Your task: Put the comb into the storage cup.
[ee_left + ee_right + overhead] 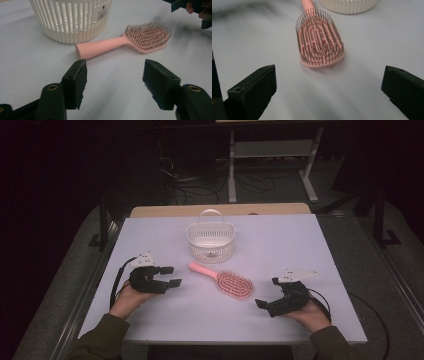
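Black jaws rise at the bottom of both gripper views, blocky and matte, with rough pads and brass-coloured rivets on the arms behind them. From above, the left gripper [168,276] sits low over the table [300,240] in the person's left hand [127,300], jaws pointing toward the middle; they stand partly apart with nothing but bare table between them. The right gripper [267,292] rests in the right hand [310,312] near the front right, its jaws spread wide and empty, a grey three-cornered plate on top. Olive sleeves come in from the bottom edge.

Between the two grippers lies the brush [227,281], clear of both. It is pink plastic, with a smooth round handle running up-left toward the basket and an oval, slotted head set with thin dark bristles that point up. In the left gripper view the handle's blunt end [81,50] faces the jaws, just beyond them; in the right gripper view the head [319,45] lies straight ahead between the jaws, well short of them.

Behind the brush stands the basket [211,242], cream-white plastic, round-sided with fine upright ribs, an arched handle and a small barcode label [102,15]. The brush handle ends just beside its base; I cannot tell whether they touch.

Underneath, the table has a smooth, pale, matte top. Past its far edge show a wooden strip, a white metal frame and loose cables on a dark floor.
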